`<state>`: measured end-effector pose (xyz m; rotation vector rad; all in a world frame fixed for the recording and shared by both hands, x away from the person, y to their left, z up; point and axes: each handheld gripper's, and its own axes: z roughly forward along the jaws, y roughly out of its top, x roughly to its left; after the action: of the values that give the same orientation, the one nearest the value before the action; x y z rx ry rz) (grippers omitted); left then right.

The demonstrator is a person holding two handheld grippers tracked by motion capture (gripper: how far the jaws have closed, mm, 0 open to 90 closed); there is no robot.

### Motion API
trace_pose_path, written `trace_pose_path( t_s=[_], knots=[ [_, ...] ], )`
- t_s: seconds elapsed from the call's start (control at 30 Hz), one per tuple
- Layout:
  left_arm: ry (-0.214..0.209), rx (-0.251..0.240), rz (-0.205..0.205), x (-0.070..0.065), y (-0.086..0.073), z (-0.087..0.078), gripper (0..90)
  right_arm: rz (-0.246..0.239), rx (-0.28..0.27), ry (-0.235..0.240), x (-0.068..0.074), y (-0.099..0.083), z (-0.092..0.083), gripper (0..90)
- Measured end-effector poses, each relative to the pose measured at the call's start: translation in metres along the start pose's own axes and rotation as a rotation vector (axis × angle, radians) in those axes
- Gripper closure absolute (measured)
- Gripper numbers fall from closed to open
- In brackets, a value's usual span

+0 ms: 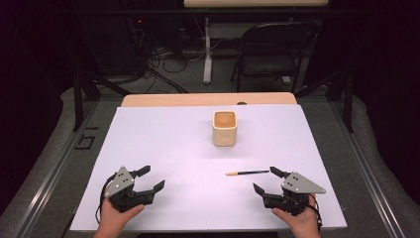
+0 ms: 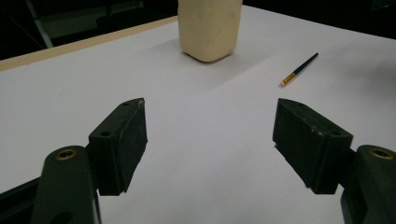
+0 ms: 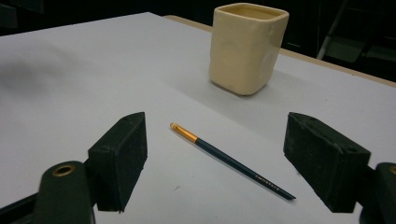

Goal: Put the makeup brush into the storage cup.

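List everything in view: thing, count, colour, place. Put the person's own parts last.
cup: one, cream, square-sided, upright on the far middle of the sheet.
pencil: one, dark blue-green with a gold end, lying flat on the sheet, just ahead of the right gripper and apart from the cup.
sheet: one, white, covering most of the table.
table: one, light wood, its far edge showing beyond the sheet.
folding chair: one, black, on the floor beyond the table.
cables: several, dark, on the floor behind the table.
left gripper: one, black with a grey plate, near left of the sheet, jaws open, holding nothing.
right gripper: one, black with a grey plate, near right, jaws open, holding nothing.
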<state>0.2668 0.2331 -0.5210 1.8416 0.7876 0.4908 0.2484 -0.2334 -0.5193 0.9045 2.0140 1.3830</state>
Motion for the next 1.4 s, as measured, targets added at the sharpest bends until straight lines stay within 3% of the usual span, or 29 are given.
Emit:
trace_pose_path(
  t_s=[0.37, 0.67, 0.8, 0.87, 1.07, 1.2, 1.3, 1.4],
  knots=[
    [0.002, 0.018, -0.012, 0.001, 0.0, 0.0, 26.7, -0.019, 0.09, 0.011, 0.001, 0.002, 0.006, 26.0],
    [-0.001, 0.027, -0.013, 0.001, -0.001, 0.0, 27.5, -0.001, 0.116, 0.019, 0.001, 0.002, 0.008, 30.3],
    [-0.008, 0.035, -0.015, 0.0, -0.001, 0.001, 27.5, 0.031, 0.149, 0.054, 0.001, 0.001, 0.01, 30.4],
    [-0.006, 0.037, -0.014, 0.0, -0.001, 0.001, 27.3, 0.018, 0.163, 0.057, 0.002, 0.002, 0.011, 30.7],
    [0.001, 0.098, -0.026, -0.002, 0.0, 0.003, 30.3, -0.053, 0.178, 0.056, 0.008, 0.006, 0.014, 34.7],
    [-0.008, 0.117, -0.015, -0.004, 0.001, 0.004, 34.1, -0.053, 0.185, 0.053, 0.008, 0.007, 0.016, 35.8],
    [-0.005, 0.122, 0.001, -0.005, 0.001, 0.004, 34.1, -0.043, 0.159, 0.048, 0.008, 0.009, 0.015, 36.2],
    [-0.009, 0.153, -0.003, -0.004, 0.001, 0.006, 30.8, -0.019, 0.196, 0.065, 0.004, 0.014, 0.014, 29.0]
  ],
)
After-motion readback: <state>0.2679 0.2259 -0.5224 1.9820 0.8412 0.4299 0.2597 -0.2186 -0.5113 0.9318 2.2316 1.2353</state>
